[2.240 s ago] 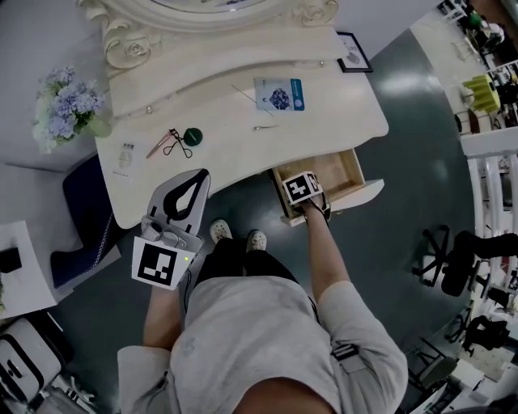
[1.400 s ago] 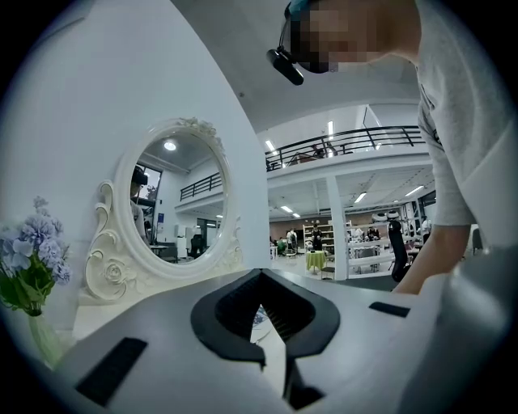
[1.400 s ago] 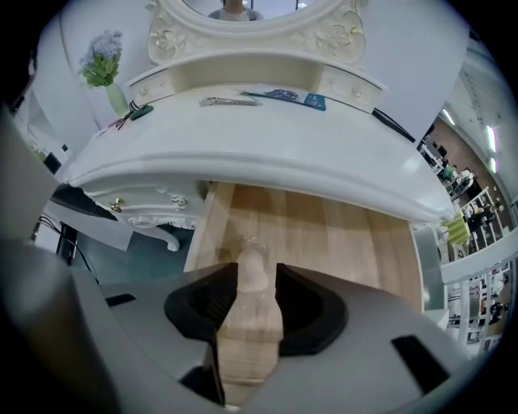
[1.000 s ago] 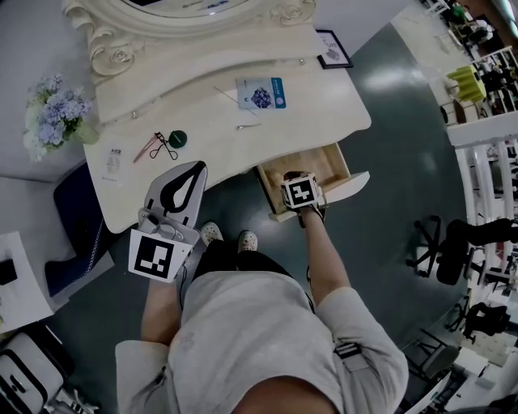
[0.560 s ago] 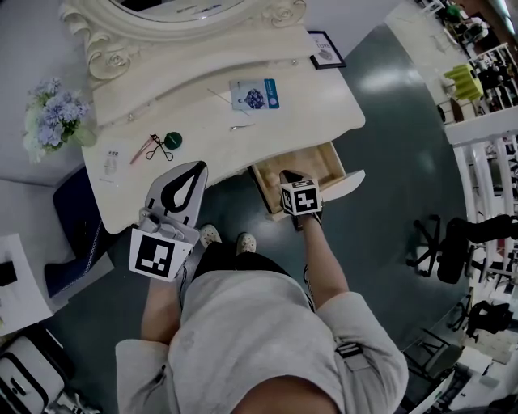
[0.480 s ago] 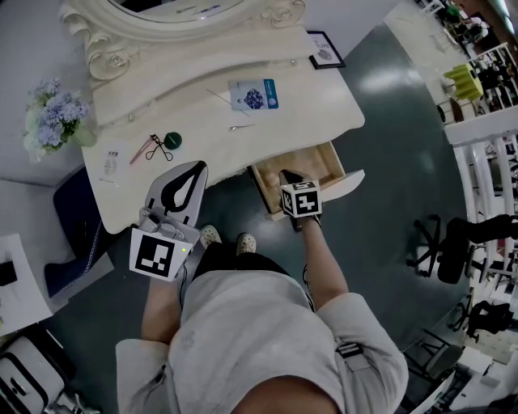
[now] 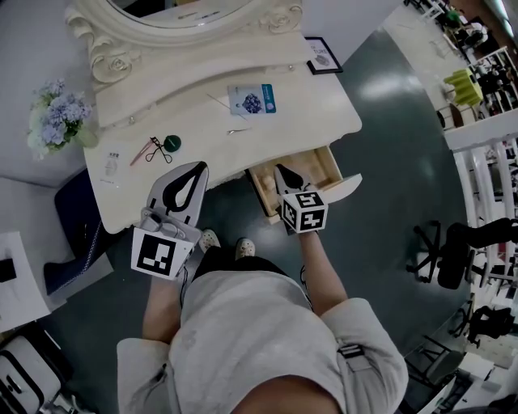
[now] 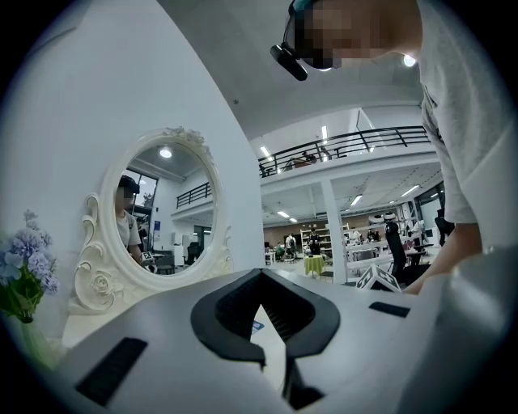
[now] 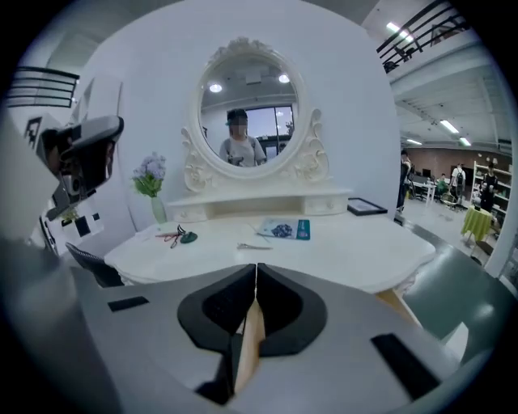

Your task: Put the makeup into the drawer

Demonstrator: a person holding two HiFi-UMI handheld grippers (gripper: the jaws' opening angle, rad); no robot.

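Note:
On the cream dressing table (image 7: pixel 324 109) lie a blue packet (image 7: pixel 252 100), a thin metal clip (image 7: pixel 237 130), an eyelash curler (image 7: pixel 162 149) beside a green round item (image 7: pixel 171 143), and a small sachet (image 7: pixel 111 164). The wooden drawer (image 7: pixel 320 166) stands pulled out under the table's front right. My right gripper (image 7: pixel 281 171) hangs above the drawer's left part, shut, with nothing between its jaws; in the right gripper view (image 9: pixel 256 271) it looks across the tabletop at the blue packet (image 9: pixel 283 230). My left gripper (image 7: pixel 200 168) is level at the table's front edge, tips together and nothing held.
An oval mirror (image 7: pixel 190 16) in a carved frame stands at the back of the table. A vase of flowers (image 7: pixel 57 117) stands at its left end and a picture frame (image 7: pixel 322 55) at the back right. A dark chair (image 7: pixel 77 210) is left of the person's legs.
My right gripper has come up out of the drawer and tipped from steeply down toward the tabletop, still shut. The left gripper has stayed put.

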